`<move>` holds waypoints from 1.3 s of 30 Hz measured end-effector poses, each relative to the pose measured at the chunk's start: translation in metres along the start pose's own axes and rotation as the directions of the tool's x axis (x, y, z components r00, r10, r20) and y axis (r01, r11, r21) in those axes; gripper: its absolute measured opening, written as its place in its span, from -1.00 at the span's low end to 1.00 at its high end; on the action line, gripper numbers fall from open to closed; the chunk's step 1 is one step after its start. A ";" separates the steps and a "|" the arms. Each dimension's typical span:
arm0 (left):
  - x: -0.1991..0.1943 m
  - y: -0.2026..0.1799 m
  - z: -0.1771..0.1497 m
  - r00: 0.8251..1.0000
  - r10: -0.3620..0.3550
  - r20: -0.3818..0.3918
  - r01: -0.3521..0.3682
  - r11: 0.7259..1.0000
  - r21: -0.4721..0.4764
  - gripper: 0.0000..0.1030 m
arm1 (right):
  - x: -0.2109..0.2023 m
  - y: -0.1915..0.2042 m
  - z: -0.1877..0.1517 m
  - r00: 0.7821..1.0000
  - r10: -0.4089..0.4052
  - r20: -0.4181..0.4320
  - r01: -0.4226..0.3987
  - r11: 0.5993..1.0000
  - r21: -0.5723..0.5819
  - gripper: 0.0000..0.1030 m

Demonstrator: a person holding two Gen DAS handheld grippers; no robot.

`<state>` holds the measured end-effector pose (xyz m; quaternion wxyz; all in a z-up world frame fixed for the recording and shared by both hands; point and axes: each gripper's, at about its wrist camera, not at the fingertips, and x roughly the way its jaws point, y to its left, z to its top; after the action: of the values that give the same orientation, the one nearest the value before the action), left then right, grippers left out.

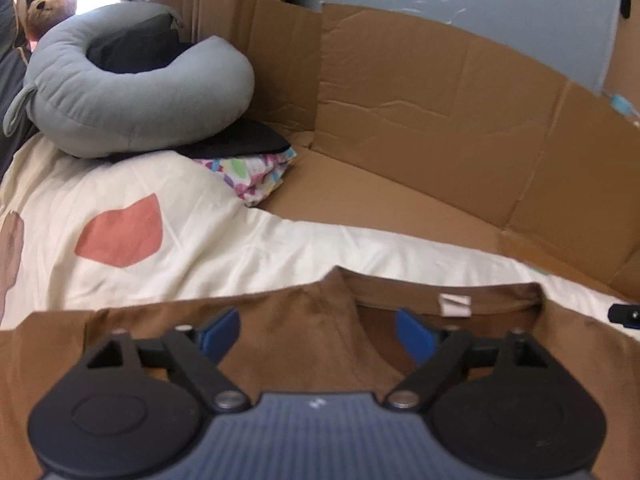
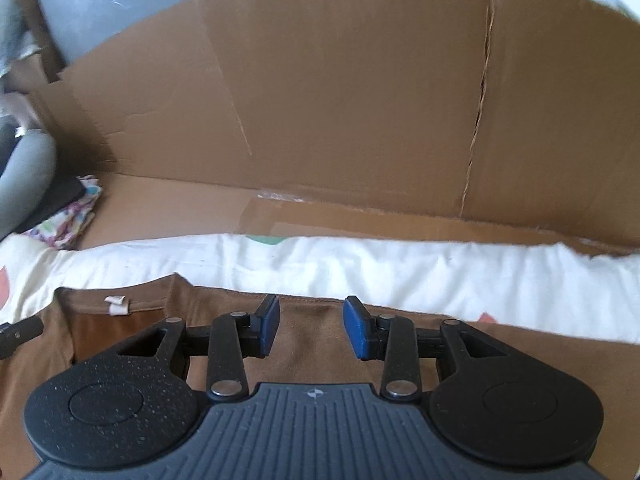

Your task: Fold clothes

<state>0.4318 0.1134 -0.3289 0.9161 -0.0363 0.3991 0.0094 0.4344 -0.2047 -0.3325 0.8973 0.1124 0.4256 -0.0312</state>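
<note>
A brown T-shirt [image 1: 312,320] lies flat on a cream bedsheet [image 1: 192,248], its collar with a white label [image 1: 454,304] facing the far side. My left gripper [image 1: 316,330] is open, its blue pads wide apart over the left shoulder by the collar. In the right wrist view the same shirt [image 2: 312,336] shows with its label [image 2: 118,305] at left. My right gripper [image 2: 311,330] is open over the right shoulder, near the shirt's top edge. Neither gripper holds cloth.
A grey U-shaped pillow [image 1: 132,92] sits on a black cushion and folded patterned cloth [image 1: 256,176] at the far left. Brown cardboard walls [image 1: 440,100] [image 2: 320,100] stand behind the sheet. A teddy bear [image 1: 48,4] is in the far corner.
</note>
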 end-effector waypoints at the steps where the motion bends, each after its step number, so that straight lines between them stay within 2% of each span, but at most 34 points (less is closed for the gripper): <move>1: -0.003 -0.002 -0.001 1.000 0.000 -0.004 0.000 1.000 0.005 0.70 | -0.007 -0.002 0.000 1.000 0.002 0.005 -0.002 1.000 -0.007 -0.16; 7: -0.032 -0.023 -0.012 1.000 0.014 -0.011 -0.013 0.998 0.065 0.70 | -0.048 -0.018 -0.001 1.000 -0.005 0.023 0.005 1.000 0.006 -0.13; 9: -0.044 -0.030 -0.016 1.000 0.021 -0.016 -0.019 0.996 0.090 0.76 | -0.060 -0.024 0.000 1.000 0.001 0.029 -0.001 1.000 0.019 0.04; 13: -0.071 -0.042 -0.020 0.999 0.004 -0.038 0.001 0.992 0.122 0.79 | -0.090 -0.036 0.001 0.999 0.005 0.032 -0.006 0.999 0.047 0.06; 15: -0.089 -0.046 -0.018 0.999 -0.018 -0.046 0.023 0.993 0.118 0.78 | -0.104 -0.038 0.002 0.999 0.008 0.034 -0.010 0.998 0.055 0.26; 19: -0.121 -0.051 -0.012 0.997 -0.033 -0.075 0.042 0.992 0.120 0.78 | -0.135 -0.042 0.003 0.999 0.016 0.037 -0.018 0.998 0.065 0.36; 23: -0.154 -0.055 -0.004 0.996 -0.030 -0.087 0.041 0.992 0.119 0.78 | -0.170 -0.048 0.001 0.999 0.025 0.034 -0.027 0.996 0.079 0.59; 28: -0.191 -0.062 0.009 0.994 -0.048 -0.097 0.059 0.992 0.115 0.79 | -0.208 -0.055 -0.007 0.999 0.031 0.017 -0.033 0.995 0.094 0.63; 32: -0.207 -0.068 0.014 0.982 -0.002 -0.187 0.021 0.995 0.101 0.79 | -0.231 -0.059 -0.012 0.998 0.044 -0.035 -0.040 0.994 0.104 0.65; 39: -0.233 -0.077 0.011 0.971 0.010 -0.240 0.015 0.995 0.102 0.79 | -0.268 -0.057 -0.013 0.995 0.074 -0.064 -0.067 0.991 0.113 0.68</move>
<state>0.2849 0.0396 -0.1466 0.8618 0.0099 0.5068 -0.0168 0.2454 -0.2675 -0.1433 0.8752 0.1782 0.4493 -0.0192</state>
